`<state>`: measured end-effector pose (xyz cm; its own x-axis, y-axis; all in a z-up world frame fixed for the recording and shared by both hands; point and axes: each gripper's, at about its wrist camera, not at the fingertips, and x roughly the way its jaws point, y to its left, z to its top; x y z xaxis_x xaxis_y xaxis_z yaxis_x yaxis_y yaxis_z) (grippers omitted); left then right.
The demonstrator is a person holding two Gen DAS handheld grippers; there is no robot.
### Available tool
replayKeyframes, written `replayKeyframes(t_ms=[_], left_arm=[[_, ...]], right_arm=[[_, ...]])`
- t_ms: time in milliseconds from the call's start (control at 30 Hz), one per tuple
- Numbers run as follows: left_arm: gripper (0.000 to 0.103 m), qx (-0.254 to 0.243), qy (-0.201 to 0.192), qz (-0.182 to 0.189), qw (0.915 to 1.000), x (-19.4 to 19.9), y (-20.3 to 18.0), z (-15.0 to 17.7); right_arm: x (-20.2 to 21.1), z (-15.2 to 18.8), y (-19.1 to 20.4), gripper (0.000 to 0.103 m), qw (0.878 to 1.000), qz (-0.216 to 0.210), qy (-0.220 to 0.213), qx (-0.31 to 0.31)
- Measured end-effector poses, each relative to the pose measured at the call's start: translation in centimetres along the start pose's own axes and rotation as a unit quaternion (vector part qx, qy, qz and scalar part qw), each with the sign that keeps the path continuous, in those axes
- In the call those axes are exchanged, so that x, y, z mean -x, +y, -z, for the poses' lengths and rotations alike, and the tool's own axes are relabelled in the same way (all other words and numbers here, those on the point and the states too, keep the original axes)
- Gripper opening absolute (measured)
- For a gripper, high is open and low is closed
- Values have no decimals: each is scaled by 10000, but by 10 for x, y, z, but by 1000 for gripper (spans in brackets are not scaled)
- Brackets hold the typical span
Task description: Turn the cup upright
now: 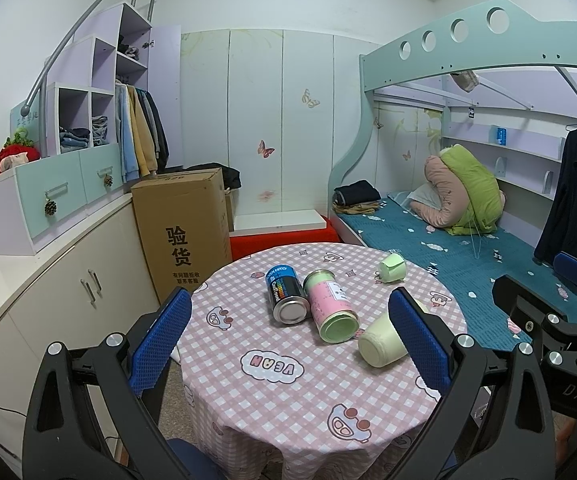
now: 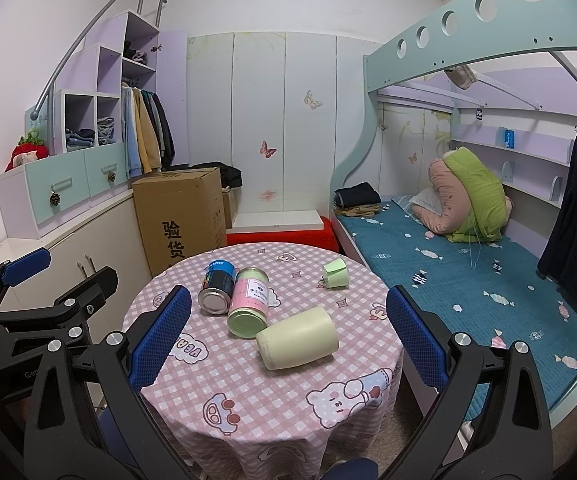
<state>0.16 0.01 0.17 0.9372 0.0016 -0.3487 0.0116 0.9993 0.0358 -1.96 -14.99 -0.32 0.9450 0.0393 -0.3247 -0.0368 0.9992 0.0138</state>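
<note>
Overhead, both tongs hung released above four toppled items.
One pale cream ceramic cup (image 2: 297, 337) lay on its side near the front of the round pink-checked surface (image 2: 248, 400), touching one pink-and-green jar (image 2: 248, 302), itself beside one dark blue-capped can (image 2: 217, 288); one small green cup (image 2: 335, 273) lay well apart at the far edge. Left tongs (image 1: 290, 340) and right tongs (image 2: 288, 338) gaped wide, grasping nothing.

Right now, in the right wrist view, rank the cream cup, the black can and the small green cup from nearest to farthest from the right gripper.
1. Cream cup, on its side, centre, nearest the right gripper.
2. Black can, lying left.
3. Small green cup, far right edge of the table.
</note>
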Motion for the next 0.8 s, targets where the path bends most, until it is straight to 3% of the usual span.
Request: replayKeyframes(t_ms=[800], left_arm=[[95, -4, 0, -10, 10000, 1, 0, 0]], right_arm=[[0, -1, 1, 98, 10000, -3, 10, -5]])
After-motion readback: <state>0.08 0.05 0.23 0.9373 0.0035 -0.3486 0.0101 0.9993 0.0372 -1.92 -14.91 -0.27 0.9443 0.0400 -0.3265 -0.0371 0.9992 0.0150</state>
